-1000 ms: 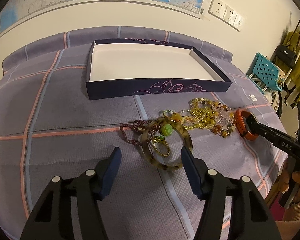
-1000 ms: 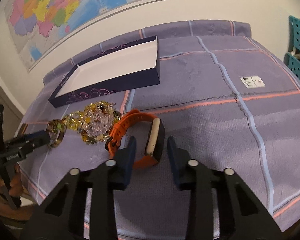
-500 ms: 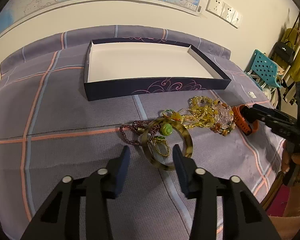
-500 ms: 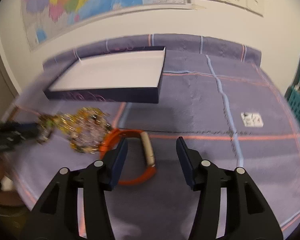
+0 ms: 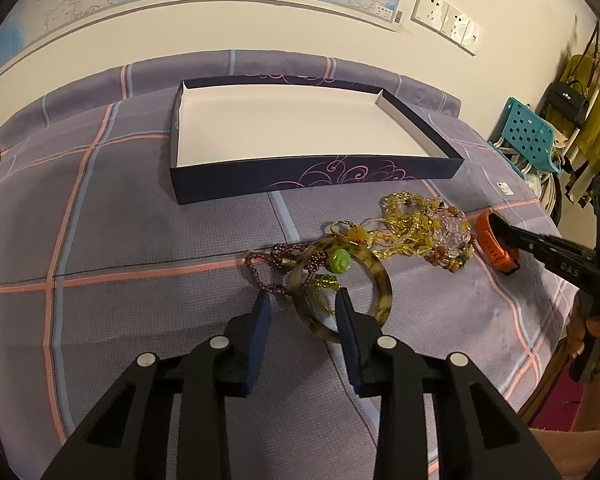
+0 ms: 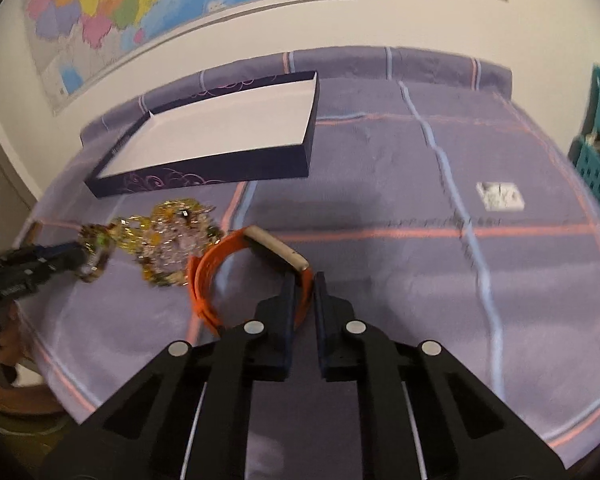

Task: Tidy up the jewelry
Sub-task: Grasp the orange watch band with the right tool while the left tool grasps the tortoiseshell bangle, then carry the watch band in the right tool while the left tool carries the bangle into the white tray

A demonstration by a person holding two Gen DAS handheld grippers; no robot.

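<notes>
While the gift-box tray (image 5: 300, 136) sits empty on the checked worktop (image 5: 120, 240) | right gripper (image 6: 303, 286) fingers pinch the orange smartwatch (image 6: 214, 270) band | left gripper (image 5: 300, 304) fingers, narrowed, straddle the tortoiseshell bangle (image 5: 382, 280) rim | bead necklaces (image 5: 424, 228) unsorted beside it; nothing boxed yet.

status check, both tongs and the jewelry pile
Right tongs shut on orange watch band. Left tongs open, straddling tortoiseshell bangle. Box empty; nothing blocking.
</notes>
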